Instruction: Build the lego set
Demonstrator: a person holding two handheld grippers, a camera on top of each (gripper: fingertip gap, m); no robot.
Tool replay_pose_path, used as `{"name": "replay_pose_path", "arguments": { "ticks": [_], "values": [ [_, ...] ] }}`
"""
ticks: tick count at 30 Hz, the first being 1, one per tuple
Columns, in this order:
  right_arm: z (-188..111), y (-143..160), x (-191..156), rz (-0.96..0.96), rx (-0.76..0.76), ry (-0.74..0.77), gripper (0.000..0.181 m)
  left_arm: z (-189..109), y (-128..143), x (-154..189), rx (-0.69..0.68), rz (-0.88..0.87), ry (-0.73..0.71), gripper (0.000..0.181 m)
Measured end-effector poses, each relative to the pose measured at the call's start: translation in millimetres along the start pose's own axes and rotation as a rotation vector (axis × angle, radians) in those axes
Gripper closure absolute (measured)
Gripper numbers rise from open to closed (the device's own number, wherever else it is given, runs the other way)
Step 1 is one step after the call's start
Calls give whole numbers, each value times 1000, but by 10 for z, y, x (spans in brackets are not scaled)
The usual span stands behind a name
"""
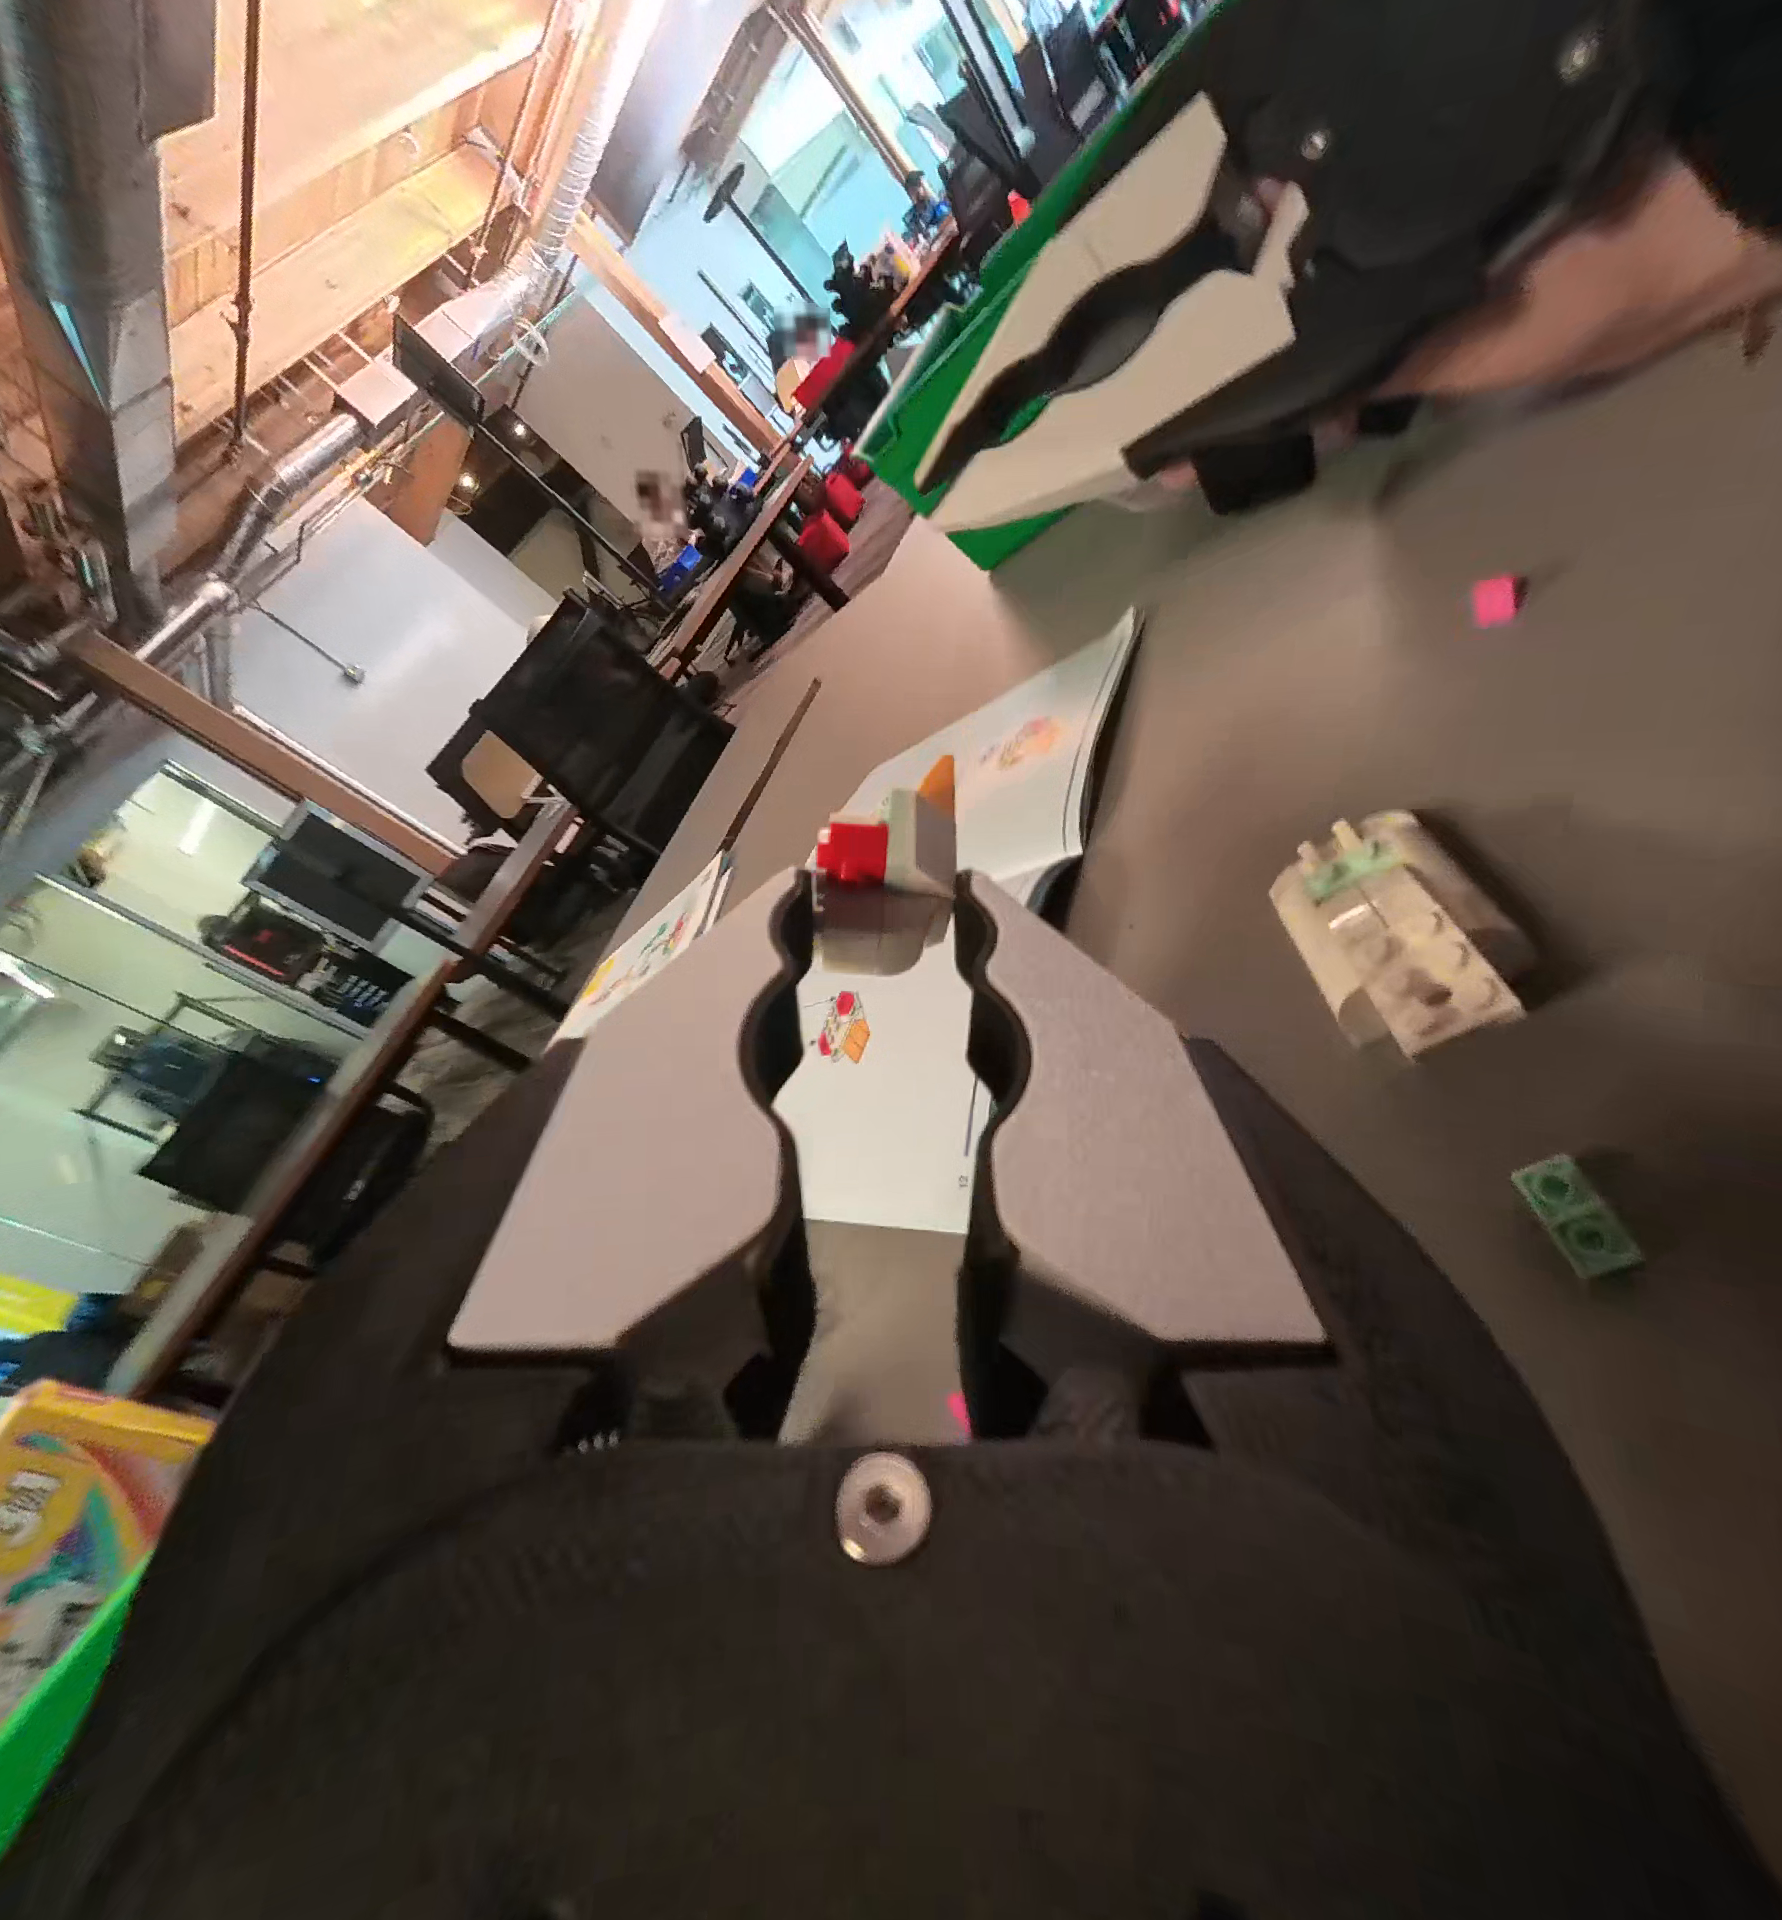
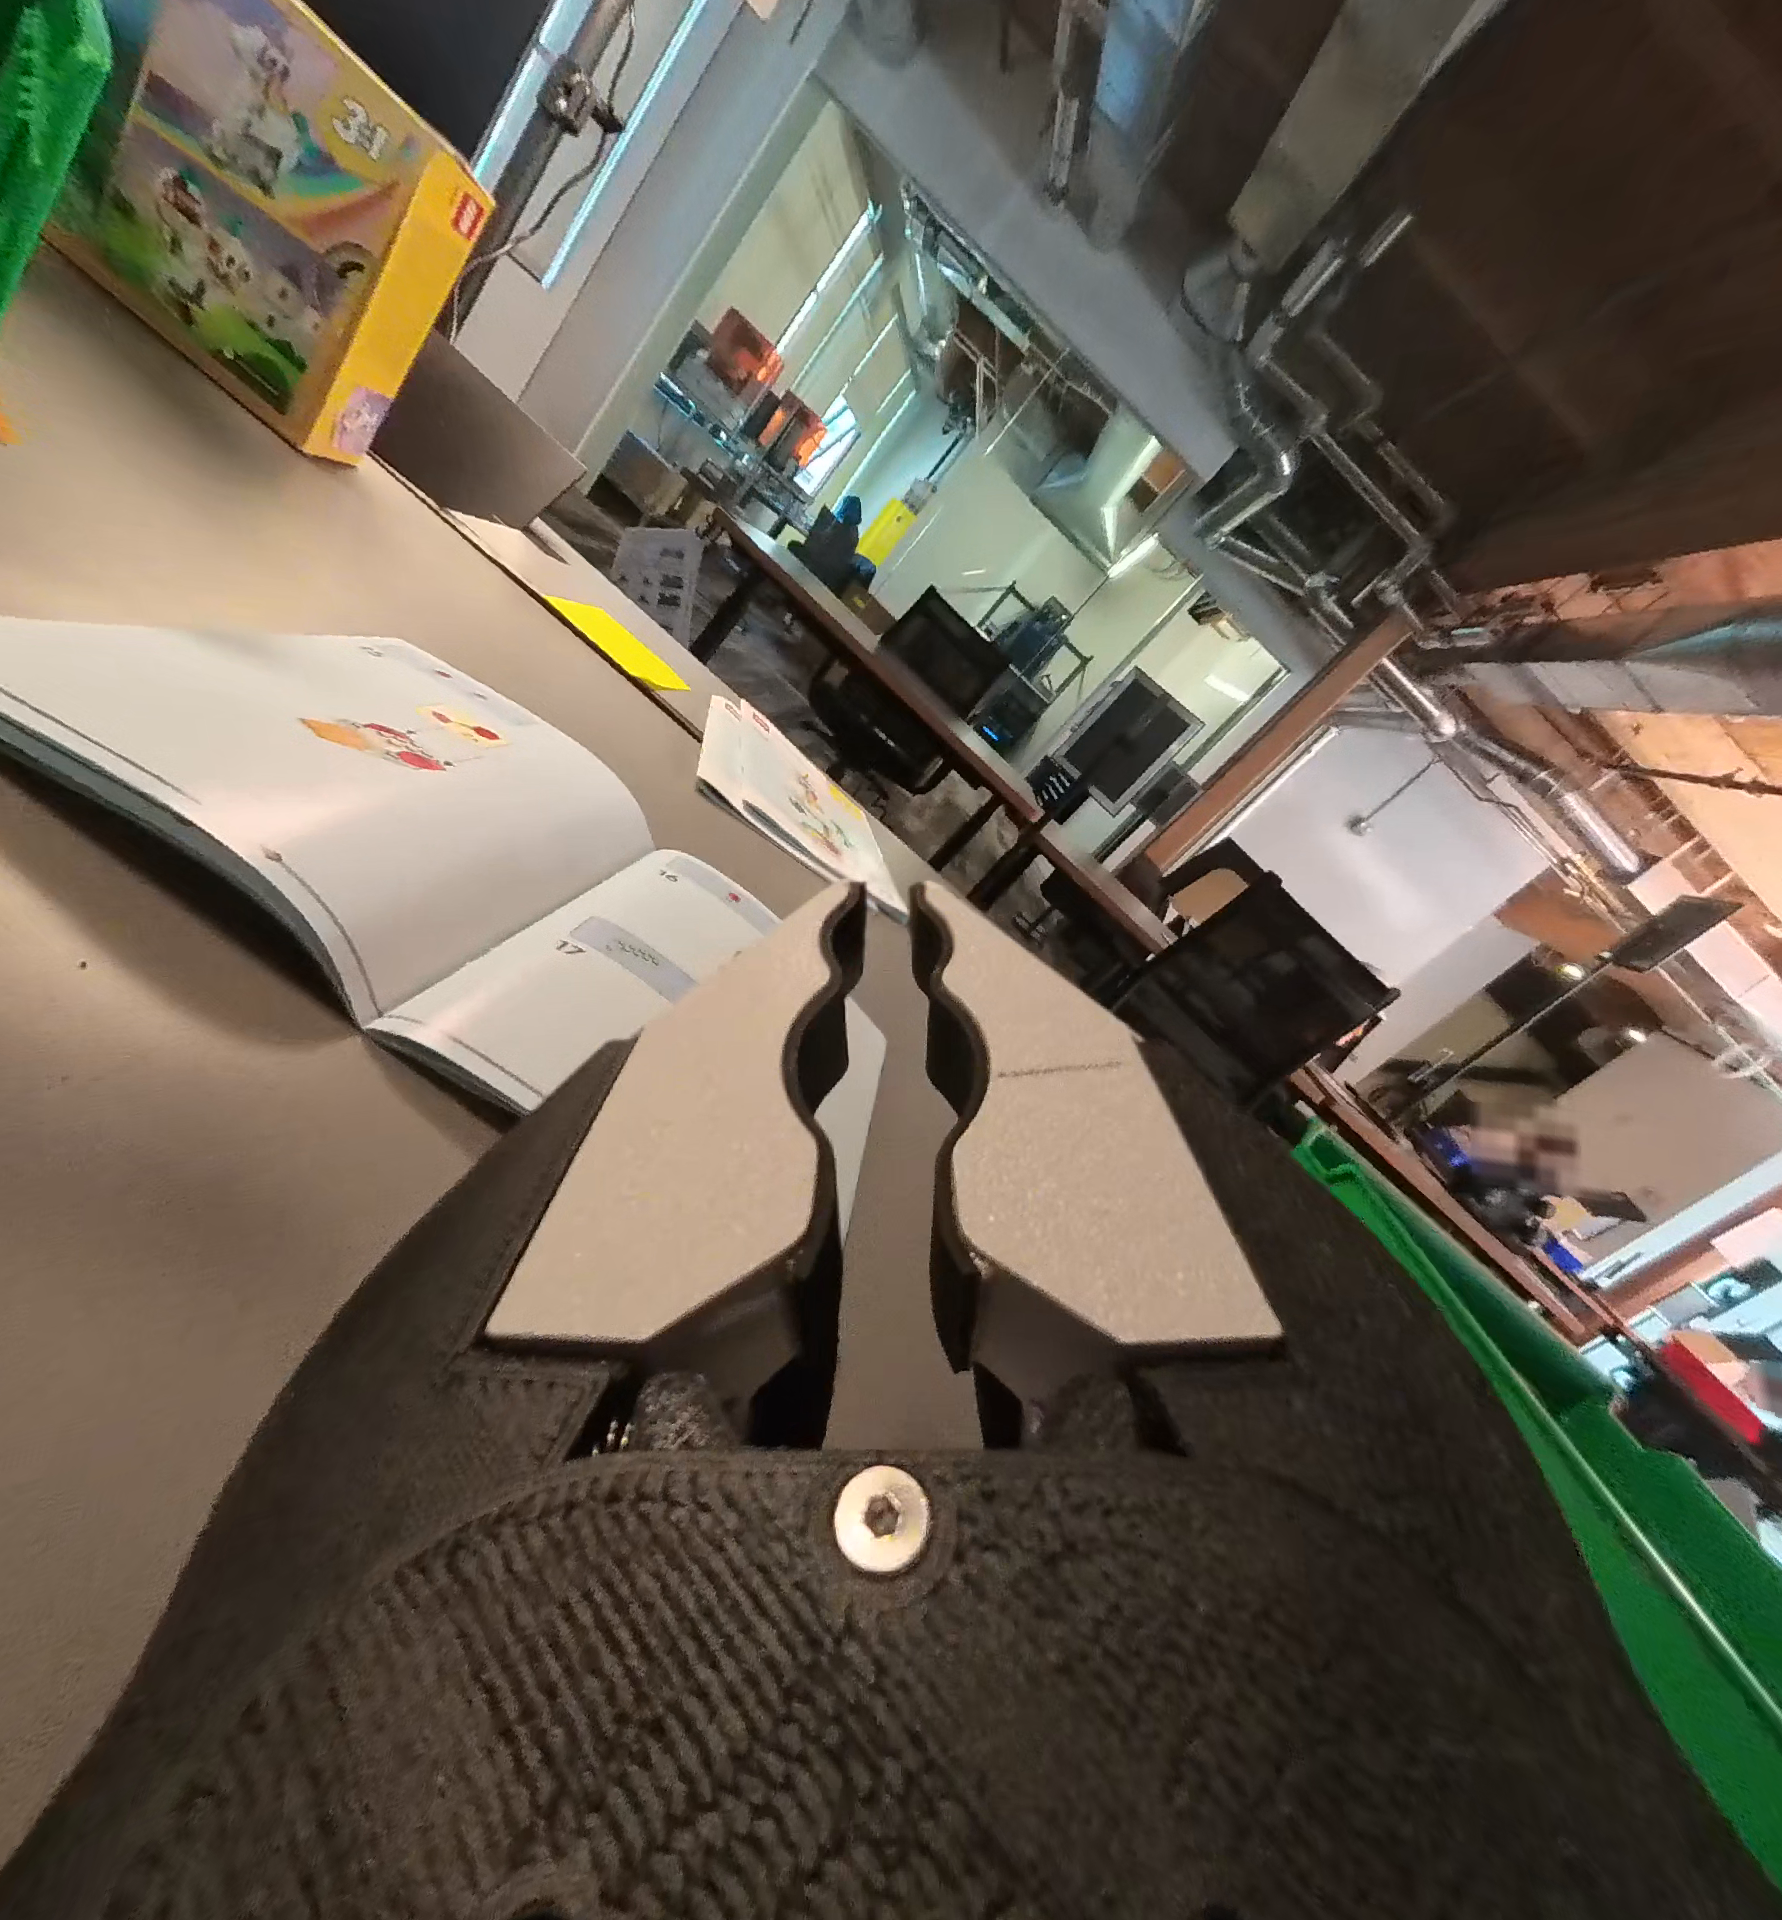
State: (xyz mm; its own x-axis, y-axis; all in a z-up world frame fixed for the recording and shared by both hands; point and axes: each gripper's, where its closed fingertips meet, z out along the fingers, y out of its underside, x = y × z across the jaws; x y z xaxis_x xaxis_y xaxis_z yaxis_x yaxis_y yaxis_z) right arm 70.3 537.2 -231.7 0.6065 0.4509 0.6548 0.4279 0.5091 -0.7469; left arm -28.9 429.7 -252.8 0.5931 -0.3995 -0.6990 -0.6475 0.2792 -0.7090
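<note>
My left gripper (image 1: pixel 882 891) is shut on a small lego assembly (image 1: pixel 887 862) of red, white and orange bricks, held at the fingertips above the open instruction booklet (image 1: pixel 1032 748). On the table to its right lie a white brick build (image 1: pixel 1396 935), a green two-stud plate (image 1: pixel 1578 1216) and a small pink brick (image 1: pixel 1498 601). My right gripper (image 2: pixel 885 906) has its jaws almost together with nothing between them. It points over the table edge past the booklet (image 2: pixel 347 769). It also shows in the left wrist view (image 1: pixel 1105 343), held by a hand.
A yellow lego box (image 2: pixel 274 229) stands at the back of the grey table, also low in the left wrist view (image 1: pixel 35 1486). Green bins (image 1: pixel 918 436) (image 2: pixel 1593 1455) flank the work area. A second booklet (image 2: pixel 793 800) and a yellow sheet (image 2: pixel 617 639) lie near the far edge. The grippers' ends are close to 15 cm from one another. To reach the green two-stud plate (image 1: pixel 1578 1216) in a straight line is about 10 cm for my left fingers, about 25 cm for my right.
</note>
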Motion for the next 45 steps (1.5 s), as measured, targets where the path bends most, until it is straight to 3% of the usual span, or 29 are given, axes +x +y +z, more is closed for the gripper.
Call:
{"name": "replay_pose_path", "arguments": {
  "ticks": [14, 45],
  "values": [
    [-10, 31, 7, -4, -12, 3, 176, 45, 1, 219, -38, 199, 37, 155],
    [-10, 66, -33, -29, -32, -15, 176, 57, 16, 171, -41, 150, 26, 155]
  ]
}}
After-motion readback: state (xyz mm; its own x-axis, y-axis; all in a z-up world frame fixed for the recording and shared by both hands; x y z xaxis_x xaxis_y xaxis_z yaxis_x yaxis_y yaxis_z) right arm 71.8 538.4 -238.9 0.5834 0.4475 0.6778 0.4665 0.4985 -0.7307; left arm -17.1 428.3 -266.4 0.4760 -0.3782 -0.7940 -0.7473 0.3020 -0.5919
